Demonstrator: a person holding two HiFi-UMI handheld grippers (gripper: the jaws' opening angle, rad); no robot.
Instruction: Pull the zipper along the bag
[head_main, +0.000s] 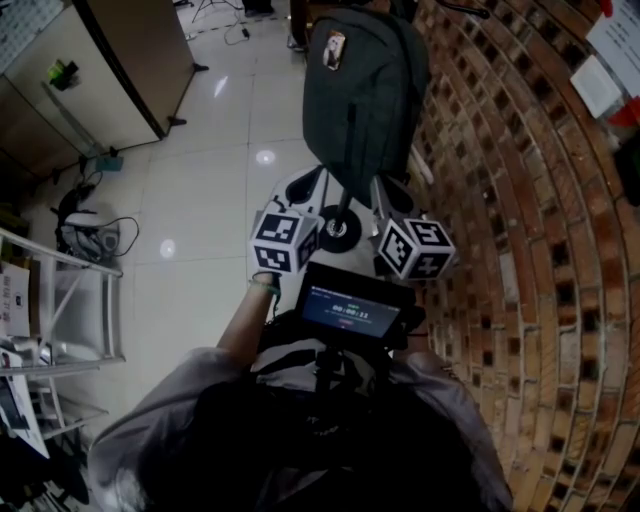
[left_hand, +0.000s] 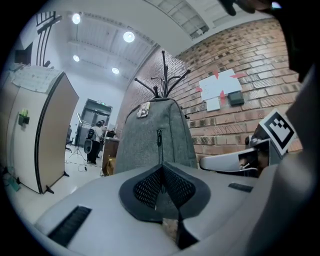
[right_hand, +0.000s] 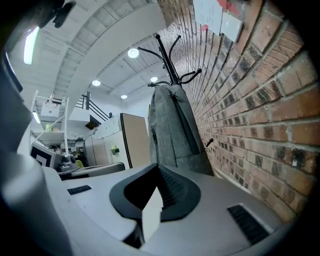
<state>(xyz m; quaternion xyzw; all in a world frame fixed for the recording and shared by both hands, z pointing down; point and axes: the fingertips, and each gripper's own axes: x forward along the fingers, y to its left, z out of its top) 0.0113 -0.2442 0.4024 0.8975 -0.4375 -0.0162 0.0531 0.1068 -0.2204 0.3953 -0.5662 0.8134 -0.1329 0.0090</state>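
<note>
Where pale floor (head_main: 200, 150) meets brick wall (head_main: 540, 250), grey bag (head_main: 365, 90) on coat stand (left_hand: 163, 72), left gripper (left_hand: 161, 170) and right gripper (right_hand: 159, 171) pressed together.

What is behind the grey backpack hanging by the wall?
The coat stand's hooks rise above the backpack, with the brick wall beside it. The stand's pole is covered by the backpack.
</note>
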